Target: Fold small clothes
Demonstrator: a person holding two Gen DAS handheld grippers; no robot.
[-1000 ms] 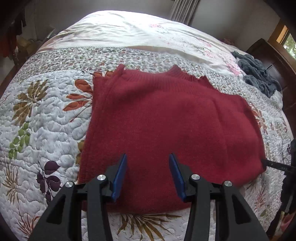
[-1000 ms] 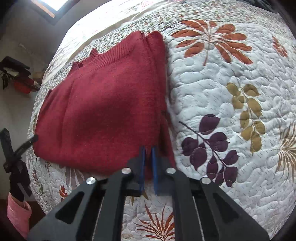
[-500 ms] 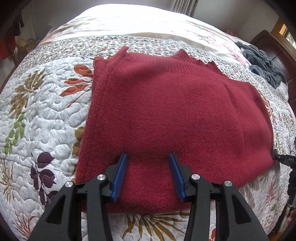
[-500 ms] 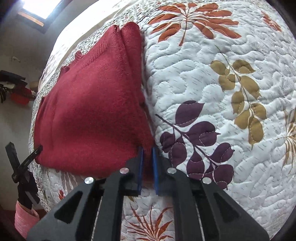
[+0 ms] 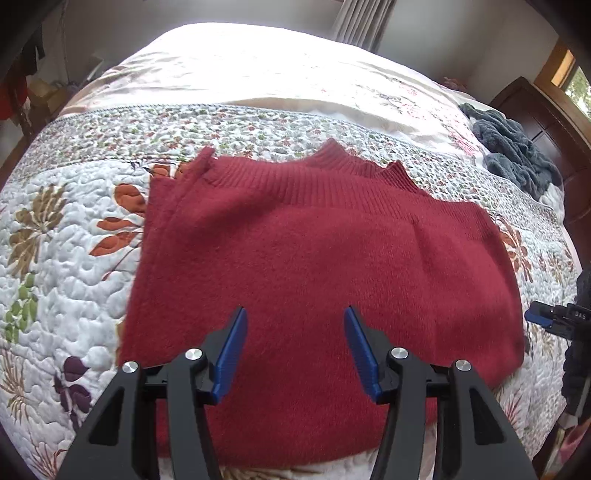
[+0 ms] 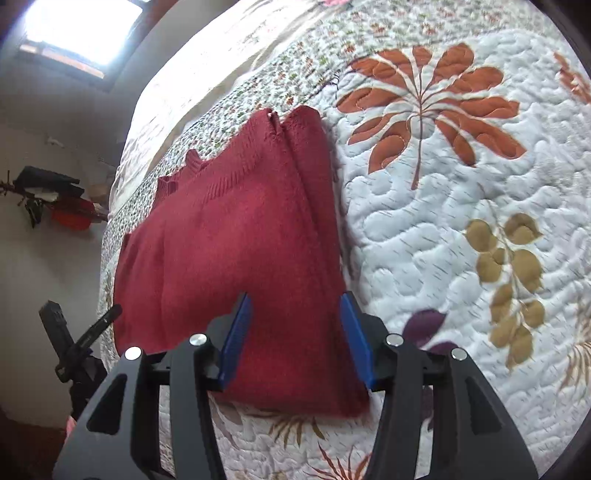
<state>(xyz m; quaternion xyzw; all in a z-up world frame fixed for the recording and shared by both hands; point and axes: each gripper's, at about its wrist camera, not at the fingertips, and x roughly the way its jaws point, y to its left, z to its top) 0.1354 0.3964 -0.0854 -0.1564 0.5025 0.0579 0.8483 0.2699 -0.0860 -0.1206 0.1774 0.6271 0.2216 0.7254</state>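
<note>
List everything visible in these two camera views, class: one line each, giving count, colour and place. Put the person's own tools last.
Sweater: one, dark red, folded flat on the quilt.
Quilt: one, white with leaf prints, covering the bed.
Blanket: one, grey-blue, bunched at the bed's far right edge.
Curtain: one, grey, behind the bed.
Left gripper: one, black with blue pads, open over the sweater's near edge.
Right gripper: one, same colours, open at the sweater's corner.
</note>
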